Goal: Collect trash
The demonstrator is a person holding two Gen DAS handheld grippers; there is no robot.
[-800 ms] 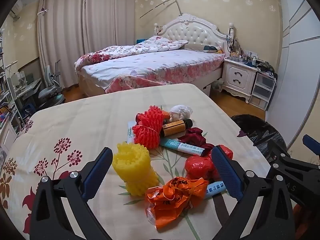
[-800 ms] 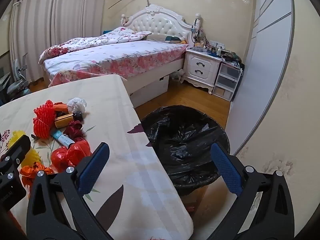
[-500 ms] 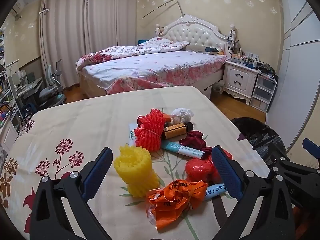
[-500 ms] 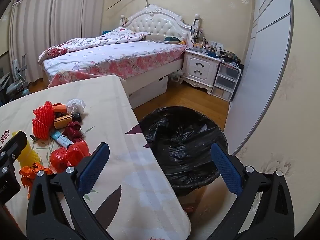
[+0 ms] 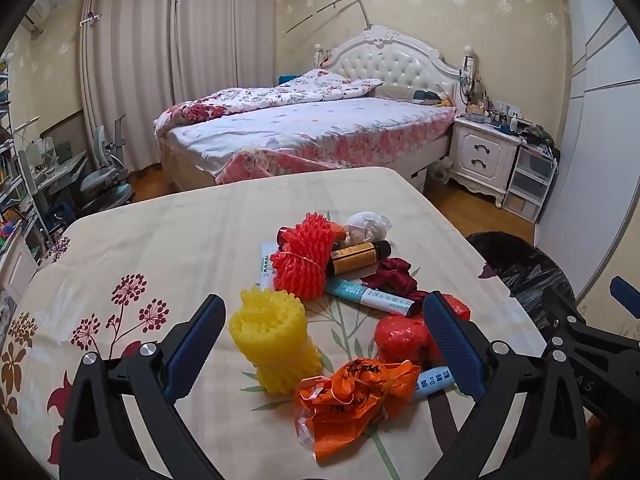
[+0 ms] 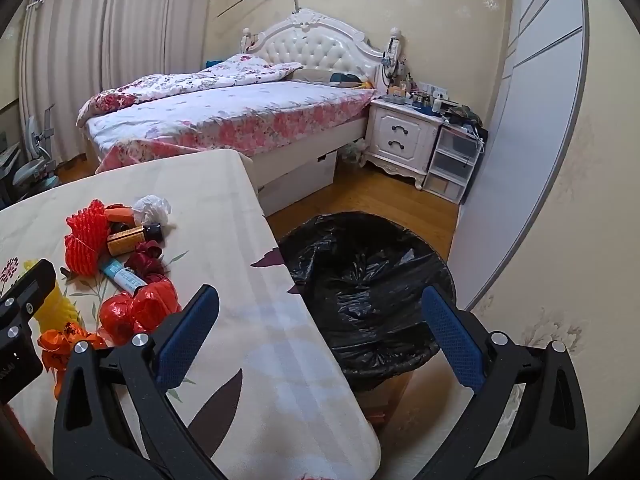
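A pile of trash lies on the floral tablecloth (image 5: 160,256): a yellow foam net (image 5: 274,340), an orange plastic bag (image 5: 352,400), red crumpled wrappers (image 5: 400,338), a red foam net (image 5: 302,262), a brown bottle (image 5: 358,257), a teal tube (image 5: 368,296) and white crumpled paper (image 5: 366,226). My left gripper (image 5: 324,344) is open, just above the yellow net and orange bag. My right gripper (image 6: 320,334) is open and empty, over the table's right edge beside the bin with a black bag (image 6: 368,288). The pile also shows in the right wrist view (image 6: 120,280).
The bin stands on the wooden floor right of the table. A bed (image 5: 304,136) and a white nightstand (image 5: 484,156) are behind. A desk and chair (image 5: 100,184) stand at the left. A white wardrobe (image 6: 532,128) is at the right.
Both views have shifted slightly; the trash pile sits a little higher and farther in the left wrist view. Both grippers stay open and empty.
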